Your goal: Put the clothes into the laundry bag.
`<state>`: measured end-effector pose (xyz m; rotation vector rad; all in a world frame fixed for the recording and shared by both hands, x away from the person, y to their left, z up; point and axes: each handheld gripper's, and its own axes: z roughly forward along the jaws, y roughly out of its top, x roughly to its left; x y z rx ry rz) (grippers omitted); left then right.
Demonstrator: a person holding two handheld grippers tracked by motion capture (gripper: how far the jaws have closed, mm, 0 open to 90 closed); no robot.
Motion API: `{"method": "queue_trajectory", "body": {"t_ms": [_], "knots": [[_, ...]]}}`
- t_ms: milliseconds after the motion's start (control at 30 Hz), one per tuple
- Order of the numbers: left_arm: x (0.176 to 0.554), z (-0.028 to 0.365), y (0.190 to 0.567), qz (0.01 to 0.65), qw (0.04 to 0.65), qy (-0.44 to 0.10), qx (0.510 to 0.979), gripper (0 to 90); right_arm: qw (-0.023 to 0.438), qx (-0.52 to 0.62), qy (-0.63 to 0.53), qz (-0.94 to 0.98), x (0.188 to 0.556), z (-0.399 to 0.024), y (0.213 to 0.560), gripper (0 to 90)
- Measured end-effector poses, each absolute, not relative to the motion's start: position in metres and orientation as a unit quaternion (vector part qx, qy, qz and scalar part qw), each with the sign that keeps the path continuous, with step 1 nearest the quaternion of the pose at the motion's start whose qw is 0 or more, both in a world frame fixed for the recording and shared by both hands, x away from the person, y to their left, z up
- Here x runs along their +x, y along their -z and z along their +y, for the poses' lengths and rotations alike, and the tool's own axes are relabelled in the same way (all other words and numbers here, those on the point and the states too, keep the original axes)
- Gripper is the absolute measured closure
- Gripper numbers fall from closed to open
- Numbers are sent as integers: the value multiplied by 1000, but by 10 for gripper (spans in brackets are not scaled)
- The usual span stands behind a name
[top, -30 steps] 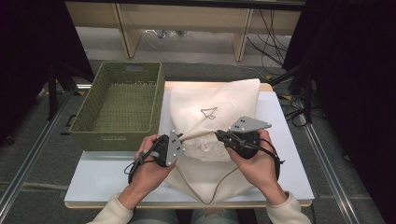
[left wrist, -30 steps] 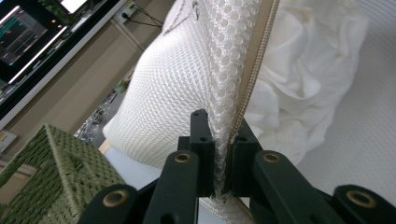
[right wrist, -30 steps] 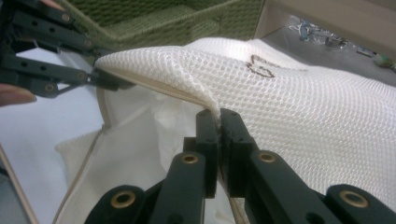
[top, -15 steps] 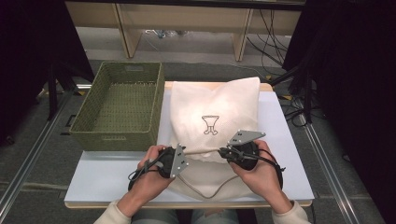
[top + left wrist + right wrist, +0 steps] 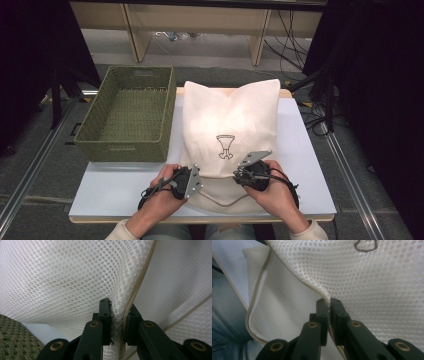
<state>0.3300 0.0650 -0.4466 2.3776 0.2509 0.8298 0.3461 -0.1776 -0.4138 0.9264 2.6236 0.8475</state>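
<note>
A white mesh bag (image 5: 230, 115) with a small dark emblem (image 5: 225, 147) lies flat along the white table (image 5: 115, 192), its tan-trimmed opening toward the near edge. My left gripper (image 5: 199, 179) is shut on the upper layer's trimmed edge at the near left. My right gripper (image 5: 239, 175) is shut on the same edge a little to the right. In the left gripper view the jaws (image 5: 117, 308) pinch mesh (image 5: 62, 277) and trim. The right gripper view has the jaws (image 5: 329, 302) clamped on the trimmed fold of the mesh (image 5: 374, 282), with the lower layer (image 5: 284, 307) spread below.
A green woven basket (image 5: 122, 150) stands on the table's left, close beside the bag, and its corner (image 5: 12, 342) appears in the left gripper view. Wooden shelving legs and cables are beyond the far edge. The person's lap (image 5: 224, 327) is just past the near edge.
Both hands have come down and toward the near edge with the bag's edge in the jaws. The bag now lies flatter and longer, with the emblem fully uncovered.
</note>
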Motion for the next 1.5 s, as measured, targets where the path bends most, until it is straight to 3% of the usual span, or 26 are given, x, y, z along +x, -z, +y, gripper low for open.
{"method": "queue_trajectory", "body": {"t_ms": [200,367,500,667,867,1200,1300,1500], "knots": [[329,63,453,93,296,-301,902,785,94,327,-265,902,348,-175,426,851],[332,65,456,101,301,-293,902,784,79,327,-276,900,349,-177,423,756],[334,65,457,103,298,-297,901,788,64,322,-349,878,345,-184,399,663],[334,65,457,106,301,-293,901,766,121,345,-414,833,343,-201,364,628],[333,71,452,127,326,-276,895,704,172,385,-415,806,357,-213,378,639],[325,92,441,168,398,-233,871,567,187,391,-418,798,365,-214,384,632],[320,104,434,194,452,-215,844,523,191,393,-416,798,367,-216,383,630],[312,138,415,238,497,-249,797,420,190,402,-421,791,370,-216,383,621]]}}
